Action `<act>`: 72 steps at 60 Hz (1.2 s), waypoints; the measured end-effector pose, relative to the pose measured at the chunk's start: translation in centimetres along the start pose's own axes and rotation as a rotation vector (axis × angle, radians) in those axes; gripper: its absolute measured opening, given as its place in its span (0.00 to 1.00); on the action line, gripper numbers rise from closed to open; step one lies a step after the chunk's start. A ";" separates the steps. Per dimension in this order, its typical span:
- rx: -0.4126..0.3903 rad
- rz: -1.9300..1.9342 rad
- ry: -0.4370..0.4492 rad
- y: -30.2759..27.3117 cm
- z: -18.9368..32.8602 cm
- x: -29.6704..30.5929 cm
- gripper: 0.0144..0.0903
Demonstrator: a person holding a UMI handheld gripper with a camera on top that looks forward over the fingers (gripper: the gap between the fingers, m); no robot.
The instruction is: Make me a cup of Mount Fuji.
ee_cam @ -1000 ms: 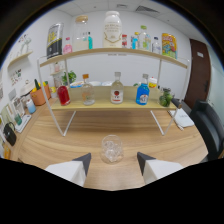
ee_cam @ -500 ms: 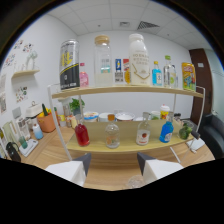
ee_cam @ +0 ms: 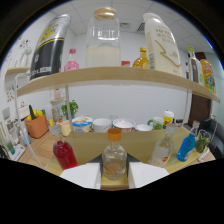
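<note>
Hand-held gripper (ee_cam: 114, 175) fingers pinch clear glass bottle (ee_cam: 114, 160), orange cap. Red-liquid bottle (ee_cam: 65, 154) left, blue-liquid bottle (ee_cam: 186, 147) right. Wooden shelf (ee_cam: 125, 76) above; labels unreadable.

A small clear glass bottle (ee_cam: 114, 159) with an orange cap stands upright on the lower shelf (liquid low inside), between the gripper's (ee_cam: 114, 176) white fingers.

We take this for an office set up as a drinks station: white walls, panelled ceiling (ee_cam: 165, 12), wooden two-tier shelf (ee_cam: 110, 77) stocked with bottles and bowls (ee_cam: 102, 124), door (ee_cam: 192, 107) at three o'clock.
</note>
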State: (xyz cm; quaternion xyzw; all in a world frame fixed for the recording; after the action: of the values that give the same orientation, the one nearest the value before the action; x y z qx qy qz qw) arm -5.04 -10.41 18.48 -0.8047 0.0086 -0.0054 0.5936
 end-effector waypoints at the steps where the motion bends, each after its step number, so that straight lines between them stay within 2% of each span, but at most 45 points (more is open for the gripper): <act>1: 0.006 0.001 0.001 -0.1 0.0 0.0 0.30; 14: 0.002 0.009 -0.017 -0.2 -1.0 -0.3 0.28; 28: 0.036 -0.002 -0.049 -0.3 -5.2 -0.7 0.28; 40: -0.036 0.110 -0.047 4.5 -8.2 -0.1 0.28; 54: -0.118 0.675 -0.110 7.7 -9.2 0.1 0.27; 72: -0.138 1.375 -0.234 8.1 -7.8 -0.1 0.27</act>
State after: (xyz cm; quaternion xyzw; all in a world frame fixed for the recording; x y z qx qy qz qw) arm -5.35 -20.27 13.08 -0.6480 0.4520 0.4585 0.4069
